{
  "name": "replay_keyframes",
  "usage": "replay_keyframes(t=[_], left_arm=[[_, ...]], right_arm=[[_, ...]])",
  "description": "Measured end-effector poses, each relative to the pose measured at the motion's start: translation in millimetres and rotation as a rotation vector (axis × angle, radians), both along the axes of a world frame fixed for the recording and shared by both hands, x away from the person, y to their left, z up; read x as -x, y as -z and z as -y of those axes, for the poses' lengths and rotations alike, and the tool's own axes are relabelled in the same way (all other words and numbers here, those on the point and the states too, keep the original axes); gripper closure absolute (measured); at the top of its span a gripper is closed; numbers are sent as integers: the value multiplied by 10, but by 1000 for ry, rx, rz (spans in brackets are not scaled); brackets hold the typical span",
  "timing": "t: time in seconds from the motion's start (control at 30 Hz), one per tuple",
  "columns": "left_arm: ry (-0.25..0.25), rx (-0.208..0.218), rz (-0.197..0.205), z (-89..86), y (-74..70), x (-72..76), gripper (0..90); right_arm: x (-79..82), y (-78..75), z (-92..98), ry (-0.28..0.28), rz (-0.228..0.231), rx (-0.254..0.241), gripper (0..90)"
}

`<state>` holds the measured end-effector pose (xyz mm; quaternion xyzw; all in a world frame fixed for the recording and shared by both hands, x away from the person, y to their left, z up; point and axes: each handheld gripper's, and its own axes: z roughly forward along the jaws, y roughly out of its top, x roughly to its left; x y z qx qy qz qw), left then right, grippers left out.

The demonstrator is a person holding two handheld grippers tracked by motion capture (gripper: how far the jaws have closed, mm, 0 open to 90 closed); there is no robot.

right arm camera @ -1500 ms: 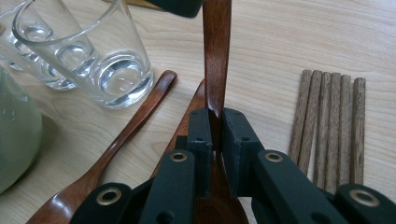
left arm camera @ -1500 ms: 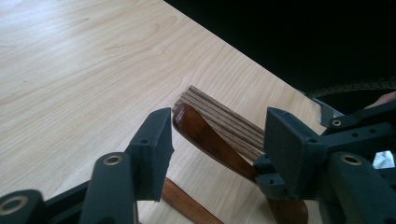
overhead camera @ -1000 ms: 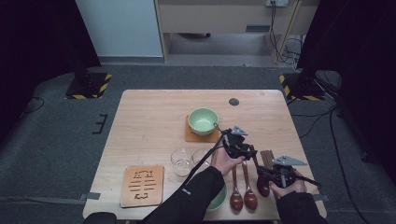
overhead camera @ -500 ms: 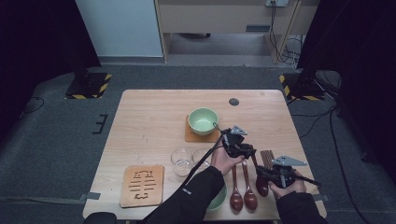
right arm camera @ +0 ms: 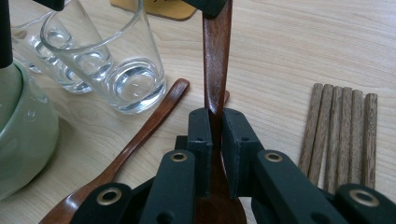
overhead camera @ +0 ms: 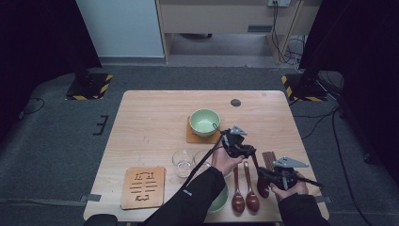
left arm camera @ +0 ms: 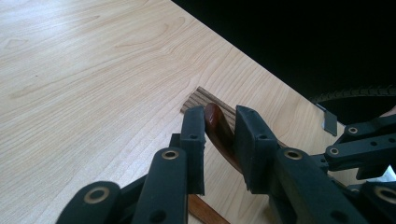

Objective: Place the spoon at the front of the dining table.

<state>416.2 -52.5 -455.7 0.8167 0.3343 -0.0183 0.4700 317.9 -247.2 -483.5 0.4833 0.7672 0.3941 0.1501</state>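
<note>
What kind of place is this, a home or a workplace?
Probably a lab or recording studio, not a home: black curtains surround the wooden table, stands with hazard-striped bases flank it, and cables cross the grey carpet.

Left claw (left arm camera: pixel 219 135) jaws have just been closing in on the handle tip of the brown wooden spoon (left arm camera: pixel 217 128), which sits between them; the pad at left in the left gripper view looks to touch the handle, a sliver of gap shows at the other pad. In the high view the left claw (overhead camera: pixel 245 151) reads a touch narrower than a second ago, hard to tell at that size. No other shift visible: hands and the things on the bench sit where they were.
</note>
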Motion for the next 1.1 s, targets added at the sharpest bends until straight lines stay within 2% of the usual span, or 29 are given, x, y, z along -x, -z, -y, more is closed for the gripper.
replay_keyframes(t=[0.13, 0.33, 0.53, 0.77, 0.9, 0.97, 1.1], left_arm=[[1, 14, -1, 3, 7, -4, 700], [1, 11, -3, -2, 9, -9, 733], [2, 17, -6, 6, 15, -11, 705], [-7, 27, -26, 1, 11, -12, 744], [-12, 36, -35, 0, 14, -15, 752], [-12, 40, -38, 0, 16, -18, 754], [-15, 52, -44, 0, 18, -17, 760]], right_arm=[[3, -4, -9, -8, 5, -4, 822], [5, -9, -7, -8, 8, 0, 823], [6, -20, -3, -3, 20, -6, 825], [7, -18, -3, -4, 20, -9, 825], [7, -11, 5, 0, 22, -26, 819], [14, -13, 13, 11, 24, -52, 801], [18, -33, 54, 36, 44, -64, 774]])
